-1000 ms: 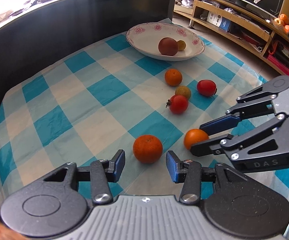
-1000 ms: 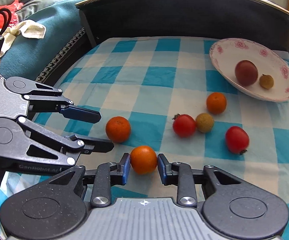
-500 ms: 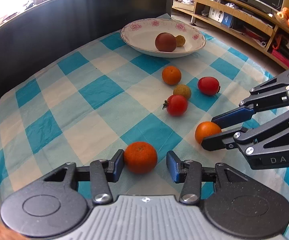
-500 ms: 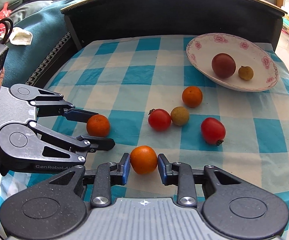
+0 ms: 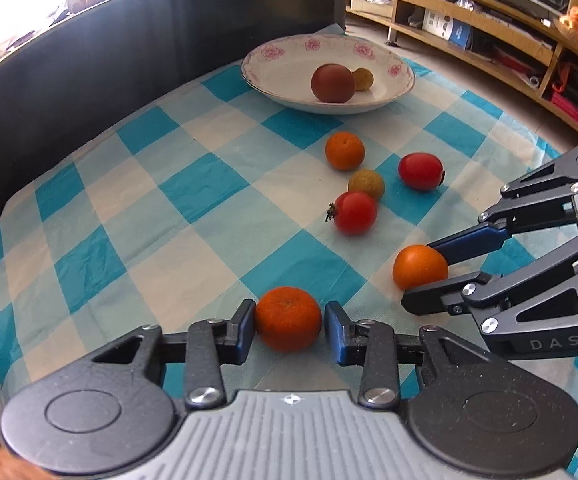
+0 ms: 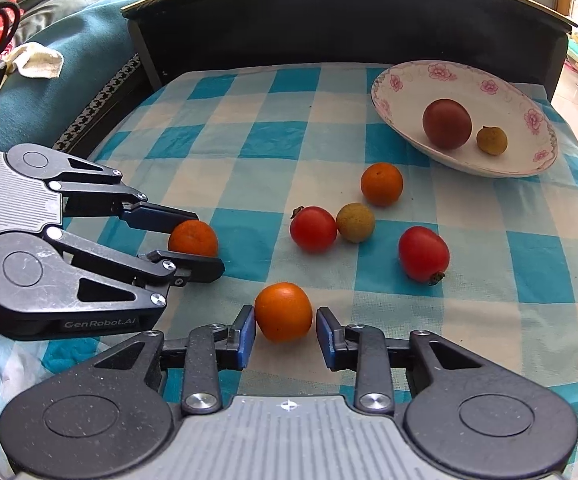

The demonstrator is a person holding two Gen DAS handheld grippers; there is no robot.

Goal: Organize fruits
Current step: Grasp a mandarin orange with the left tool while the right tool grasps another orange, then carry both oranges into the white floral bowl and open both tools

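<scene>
The left gripper [image 5: 289, 326] has its jaws spread around a rough-skinned mandarin [image 5: 288, 319] that sits on the checked cloth [image 5: 193, 184]; the left pad appears to touch the peel, while a thin gap shows at the right pad, so the fruit is bracketed but not squeezed. The right gripper [image 6: 285, 336] stands the same way around a smoother orange [image 6: 283, 312], its jaws released, with a sliver of cloth visible on each side of the fruit. The two grippers lie close together, angled toward each other, each fruit just beside the other's fingertips. Farther out on the cloth lies a loose cluster: a stemmed tomato [image 6: 313, 229] touching a small tan longan [image 6: 355, 222], a second tomato [image 6: 423, 254] off to the right, and a third small orange [image 6: 381, 184] nearest the dish. Beyond them a white plate [image 6: 409, 80] with pink flowers on its rim holds a dark red round fruit [image 6: 446, 123] and another small tan fruit [image 6: 491, 141] beside it. A dark raised board [image 6: 329, 20] borders the far edge of the cloth.
</scene>
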